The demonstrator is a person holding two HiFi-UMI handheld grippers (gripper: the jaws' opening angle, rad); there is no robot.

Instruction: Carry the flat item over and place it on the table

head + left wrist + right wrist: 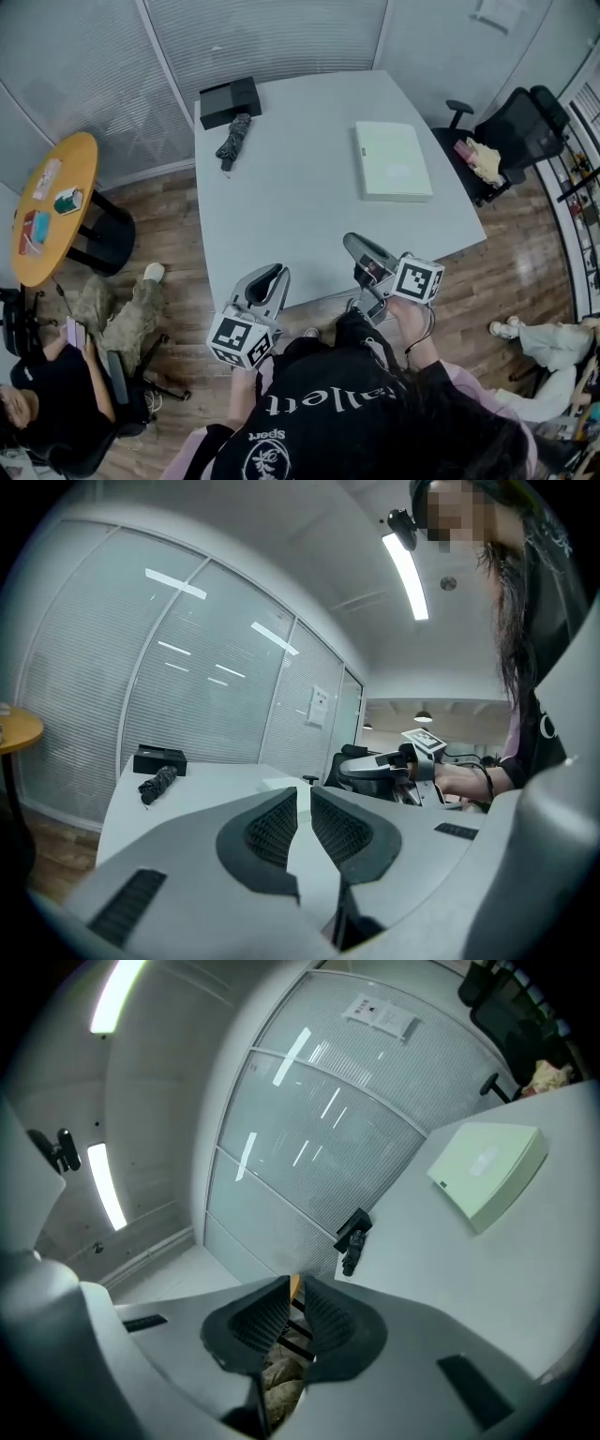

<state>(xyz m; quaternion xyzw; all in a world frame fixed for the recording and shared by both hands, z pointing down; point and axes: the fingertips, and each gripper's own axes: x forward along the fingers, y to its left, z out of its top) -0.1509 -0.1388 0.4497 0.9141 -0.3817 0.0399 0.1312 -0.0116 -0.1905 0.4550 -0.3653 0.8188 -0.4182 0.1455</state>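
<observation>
R gripper [295, 1283] is holding its jaws nearly together, w/ only a sliver of gap and nothing btwn the pads. L gripper [303, 794] is sitting the same way: ribbed pads close, a narrow slit, empty. In the head view both are hovering just off the near edge of the grey table [281, 206], each gripped by one of the person's hands and pointing toward the tabletop.

The flat item [394, 159], a pale, thin box, is lying flat on the table toward its far right side, well apart from both grippers. At the far left corner a black box [230, 100] is resting, w/ a folded umbrella [232, 139] just beside it on the near side.

Beyond the table's right edge a black office chair [520, 127] is standing. At the left, a round wooden table [56, 206] is carrying a few small things, and another person [56, 394] is sitting near it.
</observation>
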